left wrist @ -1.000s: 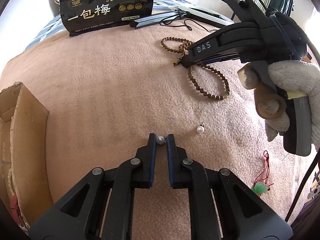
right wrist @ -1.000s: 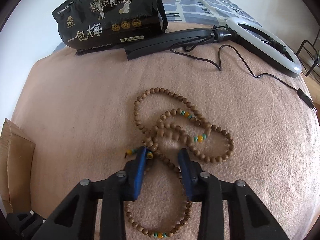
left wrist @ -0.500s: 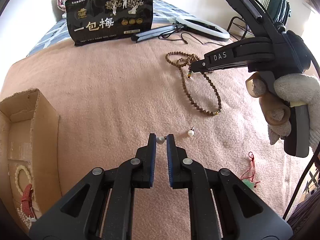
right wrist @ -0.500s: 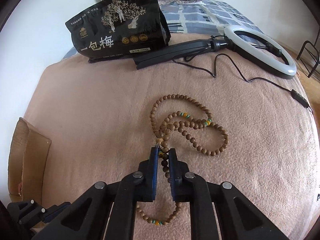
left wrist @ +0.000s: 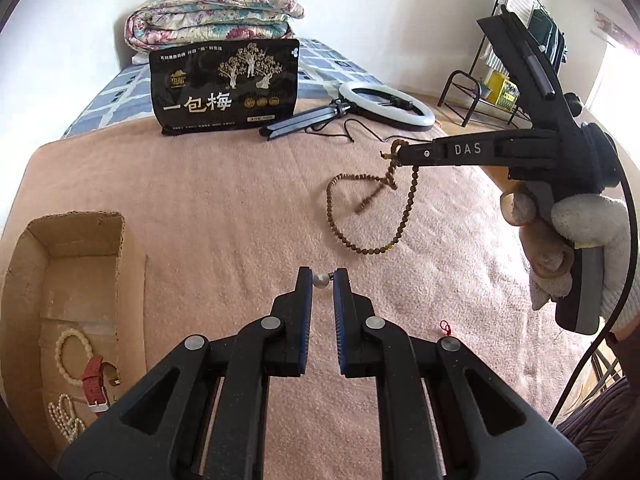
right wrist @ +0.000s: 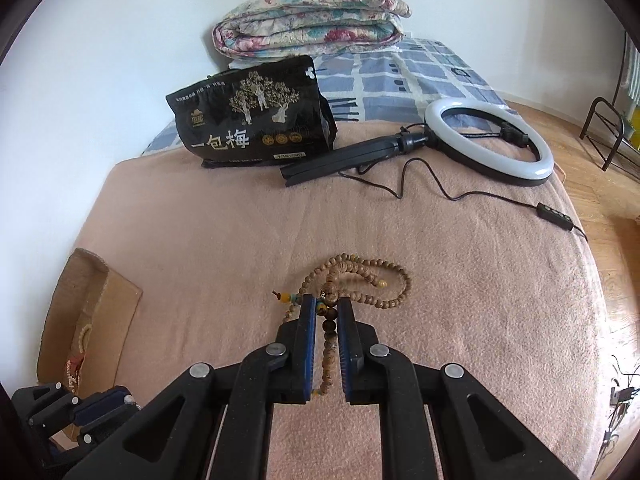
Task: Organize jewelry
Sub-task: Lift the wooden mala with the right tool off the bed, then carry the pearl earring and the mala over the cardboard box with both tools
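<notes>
A: What changed since a second ago?
B: Both tools have risen. The right tool (right wrist: 324,312), then spread around the wooden bead necklace (right wrist: 362,286), now pinches it, lifting one end while the far loops trail on the pink blanket (left wrist: 200,200).
A: And the left?
B: The left tool (left wrist: 319,280) stays clamped on a pearl earring (left wrist: 321,280), now clear of the blanket.
A: Meaning?
B: Both pieces look ready to carry left to the cardboard box (left wrist: 120,264), where bracelets already lie.
</notes>
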### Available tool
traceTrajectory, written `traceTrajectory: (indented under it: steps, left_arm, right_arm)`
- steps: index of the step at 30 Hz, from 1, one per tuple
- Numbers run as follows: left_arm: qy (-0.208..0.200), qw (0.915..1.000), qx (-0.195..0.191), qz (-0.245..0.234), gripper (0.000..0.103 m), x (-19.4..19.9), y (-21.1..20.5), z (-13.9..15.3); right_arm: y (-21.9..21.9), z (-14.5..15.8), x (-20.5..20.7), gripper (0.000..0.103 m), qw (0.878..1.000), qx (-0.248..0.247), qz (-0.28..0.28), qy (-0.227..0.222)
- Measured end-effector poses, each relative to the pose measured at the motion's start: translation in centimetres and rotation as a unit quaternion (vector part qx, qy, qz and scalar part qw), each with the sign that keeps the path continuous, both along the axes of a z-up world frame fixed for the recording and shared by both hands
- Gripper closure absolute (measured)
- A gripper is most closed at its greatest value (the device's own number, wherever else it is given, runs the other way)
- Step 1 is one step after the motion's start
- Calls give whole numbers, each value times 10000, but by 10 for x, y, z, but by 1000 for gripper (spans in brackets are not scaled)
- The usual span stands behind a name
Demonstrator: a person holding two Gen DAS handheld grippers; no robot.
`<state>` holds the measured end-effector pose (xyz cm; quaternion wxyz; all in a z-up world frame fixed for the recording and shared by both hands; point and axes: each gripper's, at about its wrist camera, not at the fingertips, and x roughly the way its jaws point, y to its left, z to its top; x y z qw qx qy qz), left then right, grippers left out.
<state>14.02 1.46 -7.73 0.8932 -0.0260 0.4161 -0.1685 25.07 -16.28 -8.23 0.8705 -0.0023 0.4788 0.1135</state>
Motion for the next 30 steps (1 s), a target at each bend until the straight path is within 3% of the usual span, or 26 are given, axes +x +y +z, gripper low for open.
traceTrajectory:
  steps: [19, 30]
  left_arm:
    - [-660, 9963, -280, 470, 94, -53, 64, 68]
    - [-819, 9933, -282, 765, 94, -82, 104, 81]
  right_arm:
    - [10, 86, -82, 95, 9962, -11, 287, -822]
    - [22, 130, -114, 95, 9928, 130, 567, -1051]
